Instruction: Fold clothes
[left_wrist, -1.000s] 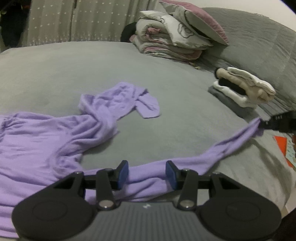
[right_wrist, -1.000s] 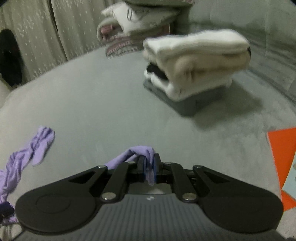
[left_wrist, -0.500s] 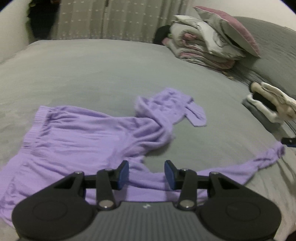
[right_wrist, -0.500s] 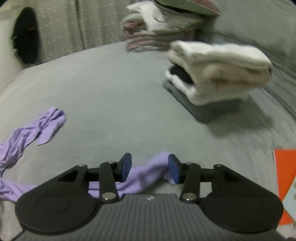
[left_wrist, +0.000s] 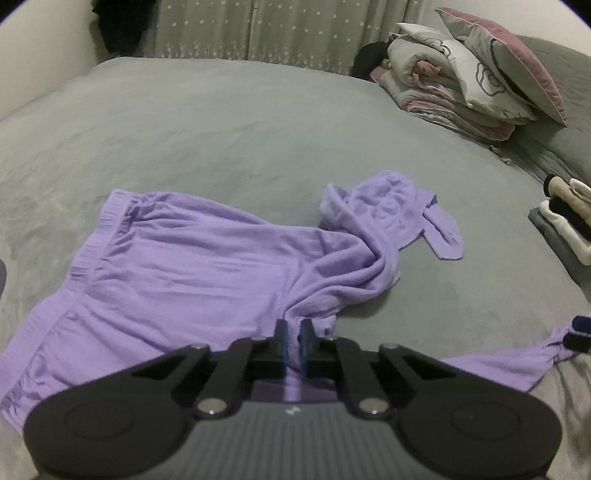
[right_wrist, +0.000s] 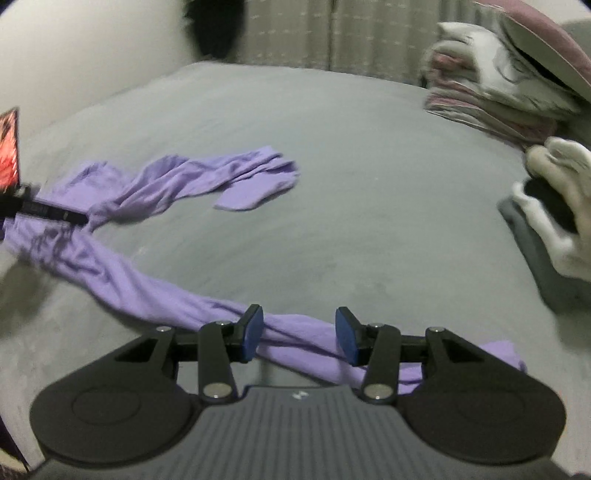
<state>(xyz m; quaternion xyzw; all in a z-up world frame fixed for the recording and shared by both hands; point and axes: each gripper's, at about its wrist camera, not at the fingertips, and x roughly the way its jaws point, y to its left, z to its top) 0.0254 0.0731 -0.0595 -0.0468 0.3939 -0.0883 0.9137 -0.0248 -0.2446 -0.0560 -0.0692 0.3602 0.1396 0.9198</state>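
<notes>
Left tool (left_wrist: 293, 341) pinching lilac garment (left_wrist: 192, 273); right tool (right_wrist: 300, 339) open astride sleeve (right_wrist: 295, 341); bed (left_wrist: 229, 122) beyond bare.

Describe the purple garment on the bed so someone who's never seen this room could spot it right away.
Start at the big grey bed. The purple garment sprawls unfolded across its near side, one long sleeve trailing right. Unlike the folded cream and white pile and the stacked bedding, it is the only lilac thing, and rumpled.
</notes>
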